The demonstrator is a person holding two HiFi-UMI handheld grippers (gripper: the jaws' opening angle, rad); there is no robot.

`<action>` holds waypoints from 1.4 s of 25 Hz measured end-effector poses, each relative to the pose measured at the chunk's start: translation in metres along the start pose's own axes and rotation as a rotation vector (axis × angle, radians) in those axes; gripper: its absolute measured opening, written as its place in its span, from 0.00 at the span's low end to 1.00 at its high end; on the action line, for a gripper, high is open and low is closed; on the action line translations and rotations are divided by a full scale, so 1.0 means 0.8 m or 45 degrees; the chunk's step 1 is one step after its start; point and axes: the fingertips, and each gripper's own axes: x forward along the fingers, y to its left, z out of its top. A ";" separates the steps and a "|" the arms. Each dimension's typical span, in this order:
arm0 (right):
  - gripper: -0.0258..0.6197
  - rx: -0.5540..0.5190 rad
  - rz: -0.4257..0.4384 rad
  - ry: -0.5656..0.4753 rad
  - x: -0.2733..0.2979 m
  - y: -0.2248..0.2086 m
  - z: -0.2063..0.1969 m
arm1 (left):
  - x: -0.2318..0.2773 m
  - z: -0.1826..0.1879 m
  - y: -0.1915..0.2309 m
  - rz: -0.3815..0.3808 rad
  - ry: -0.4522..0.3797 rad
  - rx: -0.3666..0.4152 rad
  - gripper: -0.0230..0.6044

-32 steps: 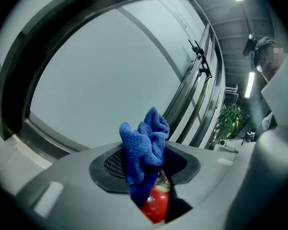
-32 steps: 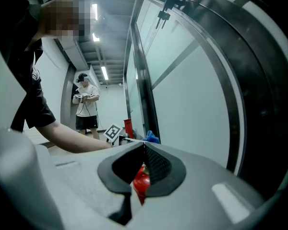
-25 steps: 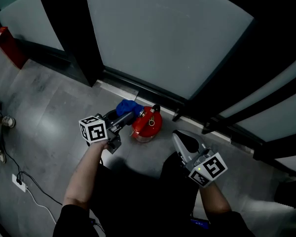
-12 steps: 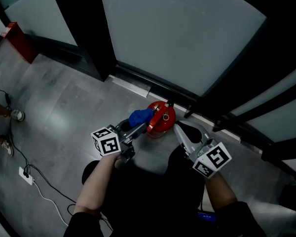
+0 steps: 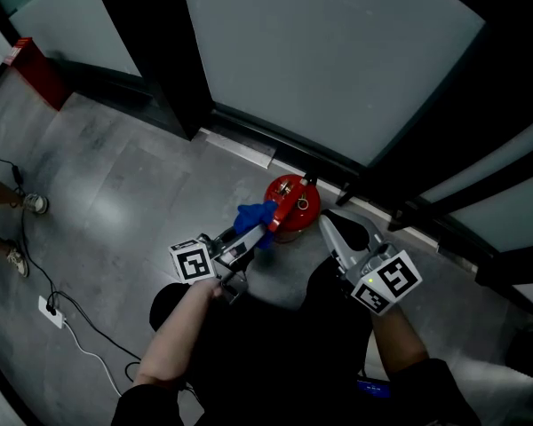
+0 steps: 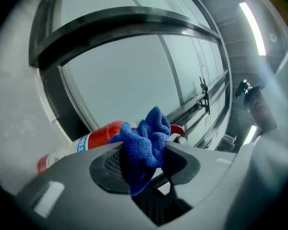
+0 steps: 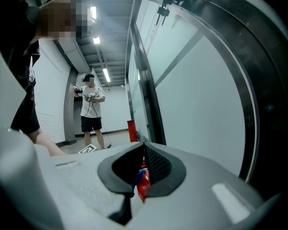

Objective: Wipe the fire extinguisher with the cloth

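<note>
The left gripper's (image 6: 145,151) fingers (image 6: 105,166) are clamped on the blue cloth (image 6: 149,137). It is a bunched wad gripped near its middle, with folds spilling above and below the pads. The right gripper's (image 7: 144,148) fingers (image 7: 159,166) are closed on each other with nothing between them. Through the slit under their tips only a sliver of red and blue shows.

In the head view the cloth (image 5: 255,216) sits at about 8 o'clock of the fire extinguisher (image 5: 289,204). It is pressed to the extinguisher's side or just short of it; contact cannot be confirmed. The extinguisher stands upright on the grey floor (image 5: 115,193), close against the foot of the glass wall (image 5: 320,51). The right gripper (image 5: 335,231) waits near it at about 4 o'clock, apart from it.

The cloth looks soft, light and limp. It should mould to the curve of the cylinder but could drag out of a shallow pinch, so the deep bite on the wad suits it. The extinguisher is probably heavy, rigid and smooth-painted, so the fingers would skid on the round body. It is tall on a small base, and a sideways push high up might rock it. The valve and handle at its top look like the sound place for the right gripper to steady it, while wiping strokes run along the body.
</note>
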 end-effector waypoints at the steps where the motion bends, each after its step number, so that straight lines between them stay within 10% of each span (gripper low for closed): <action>1: 0.05 0.006 -0.004 -0.004 0.000 -0.001 0.000 | -0.001 -0.004 0.001 -0.020 -0.044 -0.094 0.30; 8: 0.05 0.009 -0.008 -0.011 0.002 -0.003 -0.002 | -0.001 -0.021 0.000 -0.114 -0.288 -0.480 0.30; 15: 0.05 0.009 -0.014 0.007 0.007 -0.002 -0.008 | 0.013 -0.064 -0.002 -0.119 -0.146 -0.522 0.30; 21: 0.05 0.004 -0.022 0.019 0.007 -0.003 -0.012 | 0.027 -0.139 0.032 0.211 0.303 -0.230 0.30; 25: 0.05 -0.006 -0.028 0.025 0.007 -0.004 -0.014 | 0.010 -0.149 0.062 0.442 0.423 -0.029 0.30; 32: 0.05 -0.025 -0.052 0.039 0.002 -0.014 -0.017 | -0.014 -0.080 0.016 0.539 0.509 0.725 0.31; 35: 0.05 -0.017 -0.052 0.039 0.004 -0.012 -0.020 | -0.004 -0.068 0.019 0.535 0.568 0.859 0.31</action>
